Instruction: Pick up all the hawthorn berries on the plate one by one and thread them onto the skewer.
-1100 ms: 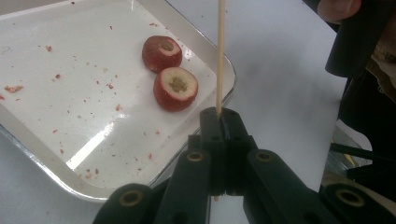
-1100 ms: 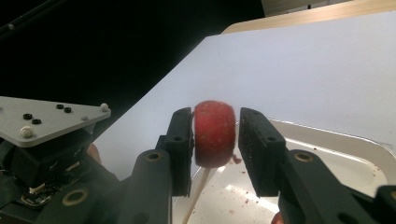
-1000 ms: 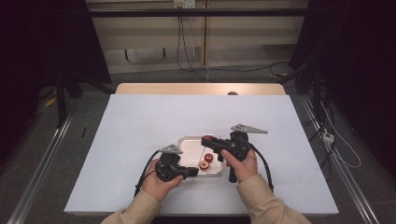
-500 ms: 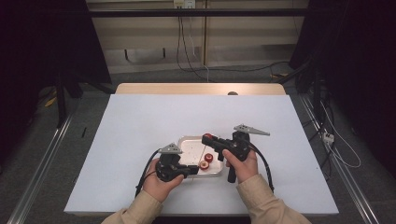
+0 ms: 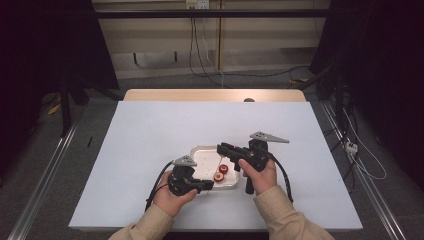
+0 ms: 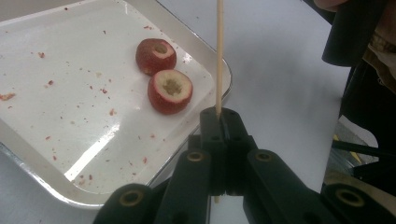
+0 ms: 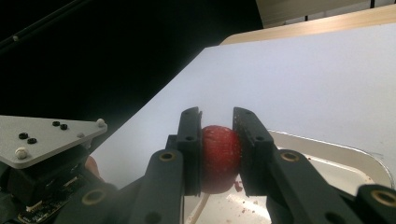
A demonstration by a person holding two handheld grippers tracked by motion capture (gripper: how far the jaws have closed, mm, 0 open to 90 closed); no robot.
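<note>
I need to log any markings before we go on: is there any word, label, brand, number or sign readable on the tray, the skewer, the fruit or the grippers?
None can be read: the tray, the skewer, the red fruit pieces and the left gripper carry no lettering.
The right gripper and the fruit between its jaws show none either.

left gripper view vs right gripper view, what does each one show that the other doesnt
Left gripper view: the left gripper shut on a thin wooden skewer, and two cored red fruits lying side by side in the tray, with red crumbs scattered around them.

Right gripper view: the right gripper shut on a third red fruit, the left gripper's grey plate at lower left, and the wooden table edge at the far end.

Both: the metal tray and the white tabletop.
</note>
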